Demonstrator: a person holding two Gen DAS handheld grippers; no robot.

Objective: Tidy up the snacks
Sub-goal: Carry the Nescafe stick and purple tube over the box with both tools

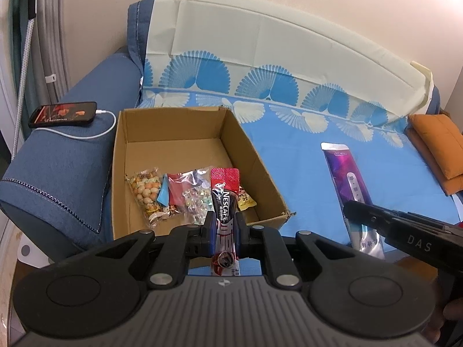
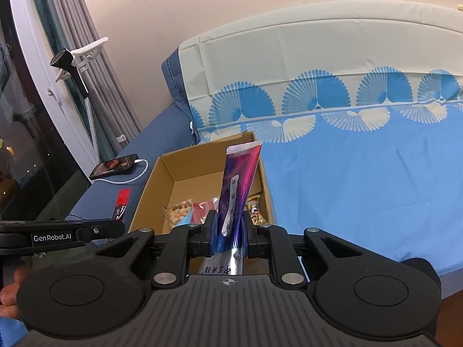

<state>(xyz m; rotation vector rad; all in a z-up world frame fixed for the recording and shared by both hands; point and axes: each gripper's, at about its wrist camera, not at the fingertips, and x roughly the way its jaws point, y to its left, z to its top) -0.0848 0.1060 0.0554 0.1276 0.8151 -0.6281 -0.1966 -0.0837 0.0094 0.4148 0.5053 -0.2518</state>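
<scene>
My left gripper (image 1: 224, 225) is shut on a red Nescafe stick packet (image 1: 224, 195), held upright over the near edge of an open cardboard box (image 1: 185, 133). My right gripper (image 2: 229, 228) is shut on a long purple pouch (image 2: 238, 179), also upright, just in front of the same box (image 2: 179, 170). Inside the box lie a bag of round nut snacks (image 1: 146, 189), a clear bag with red and blue wrappers (image 1: 185, 190) and a small yellow packet (image 1: 246, 201). The purple pouch (image 1: 347, 179) and right gripper's finger (image 1: 376, 217) show at right in the left wrist view.
The box stands on a sofa seat under a blue fan-patterned cloth (image 2: 361, 167). A phone (image 1: 62, 114) on a white charging cable lies on the blue armrest at left. Orange cushions (image 1: 439, 150) sit at the far right. Curtains and a garment steamer (image 2: 69, 66) stand beyond the armrest.
</scene>
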